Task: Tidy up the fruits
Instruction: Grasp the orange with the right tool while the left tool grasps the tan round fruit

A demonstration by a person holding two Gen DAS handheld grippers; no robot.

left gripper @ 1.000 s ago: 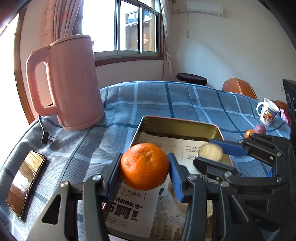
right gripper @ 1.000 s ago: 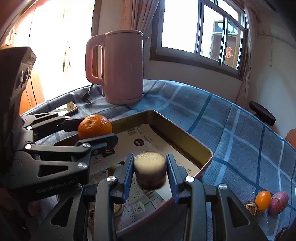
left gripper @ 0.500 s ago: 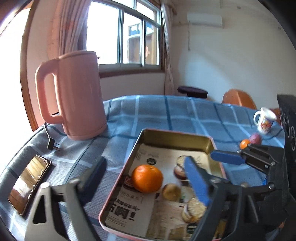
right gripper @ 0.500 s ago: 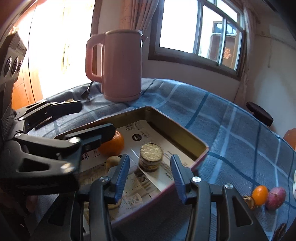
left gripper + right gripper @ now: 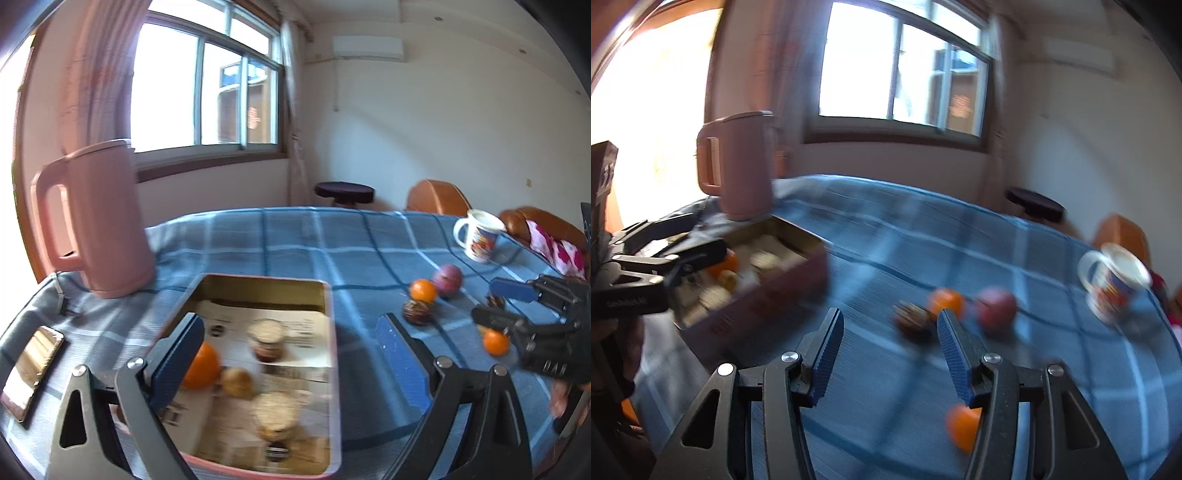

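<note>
Left wrist view: phone (image 5: 31, 371); pink kettle (image 5: 96, 218); paper-lined metal tray (image 5: 328, 332) holding a mandarin (image 5: 201, 365) just behind the left finger of the left gripper (image 5: 290, 360), jaws spread wide, empty. Loose fruit on the blue checked tablecloth (image 5: 314, 240): small orange (image 5: 423, 290), purple fruit (image 5: 447, 279). Right gripper (image 5: 890, 349), released and empty, hovers near them; mug (image 5: 1113, 282) far right.

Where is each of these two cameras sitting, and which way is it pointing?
Left wrist: on the left gripper, over the tray; right gripper shows at right.
Right wrist: on the right gripper, facing loose fruit on the tablecloth; left gripper shows at left.
Both see the kettle, mug and purple fruit.
</note>
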